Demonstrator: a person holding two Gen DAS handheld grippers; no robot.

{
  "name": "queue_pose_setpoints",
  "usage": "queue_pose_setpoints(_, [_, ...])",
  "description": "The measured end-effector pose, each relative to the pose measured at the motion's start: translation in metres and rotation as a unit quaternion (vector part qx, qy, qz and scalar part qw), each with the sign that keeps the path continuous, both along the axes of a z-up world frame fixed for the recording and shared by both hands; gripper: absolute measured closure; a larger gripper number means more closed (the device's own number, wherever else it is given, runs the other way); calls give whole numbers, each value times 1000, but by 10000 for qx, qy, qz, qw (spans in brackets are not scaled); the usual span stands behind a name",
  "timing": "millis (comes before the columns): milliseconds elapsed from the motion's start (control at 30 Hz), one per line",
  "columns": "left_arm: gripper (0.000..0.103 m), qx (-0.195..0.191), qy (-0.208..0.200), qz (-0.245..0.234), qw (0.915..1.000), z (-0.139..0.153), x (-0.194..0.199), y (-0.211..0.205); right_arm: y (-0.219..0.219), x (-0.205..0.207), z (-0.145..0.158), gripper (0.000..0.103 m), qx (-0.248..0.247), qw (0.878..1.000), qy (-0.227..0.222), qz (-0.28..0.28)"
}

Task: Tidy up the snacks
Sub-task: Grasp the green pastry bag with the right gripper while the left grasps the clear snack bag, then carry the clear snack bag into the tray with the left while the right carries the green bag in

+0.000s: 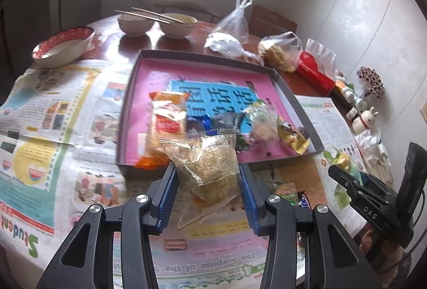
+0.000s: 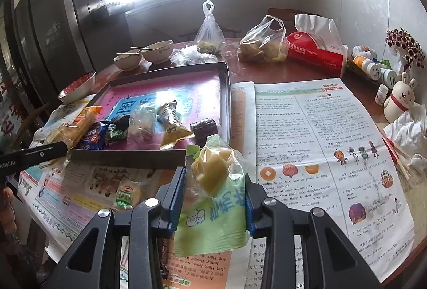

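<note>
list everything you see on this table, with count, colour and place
tray: 1, dark rim, pink liner, table centre
snack packets in tray: several, mixed colours, near edge
clear snack packet: 1, brownish filling, in left tongs
green snack packet: 1, yellow pieces inside, in right tongs
bowls: 3, two pale, one red-patterned, far left
chopsticks: 1 pair, across pale bowls
plastic bags: 3, clear, behind tray
tissue pack: 1, red, far right
newspapers: several, covering table
rabbit figure: 1, cream, right edge
</note>
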State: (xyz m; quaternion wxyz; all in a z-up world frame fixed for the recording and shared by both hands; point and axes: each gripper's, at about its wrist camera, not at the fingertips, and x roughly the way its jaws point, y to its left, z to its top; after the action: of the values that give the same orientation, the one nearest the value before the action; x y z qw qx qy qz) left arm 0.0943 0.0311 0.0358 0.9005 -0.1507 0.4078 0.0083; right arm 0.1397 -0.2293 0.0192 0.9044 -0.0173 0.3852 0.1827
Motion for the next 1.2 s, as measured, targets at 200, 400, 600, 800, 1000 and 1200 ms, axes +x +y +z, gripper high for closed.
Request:
queue_pose_setpoints(200, [57,-21,-71,116,9999,3,-1,9,1,3,2,65,25,10000,-13,-23])
queue_pose_setpoints(400, [56,-26,-128,109,9999,6,2,8,4,8,6,65,55,10000,-53,6])
queue_pose_setpoints(600, [56,-23,-146,44,9999,7,9,4,12,13,9,65,88,9999,-81,91])
queue_pose_setpoints(800, [56,34,-131,-20,9999,6,20,-4,24,17,12,65,138,9995,-147,226])
queue_pose_setpoints(1000, [56,58,-90,-75,9999,2,32,-10,39,21,12,65,167,9988,-189,431])
queue_pose_setpoints(1200, [56,70,-21,-86,9999,-4,44,-12,46,27,12,65,201,9983,-211,513])
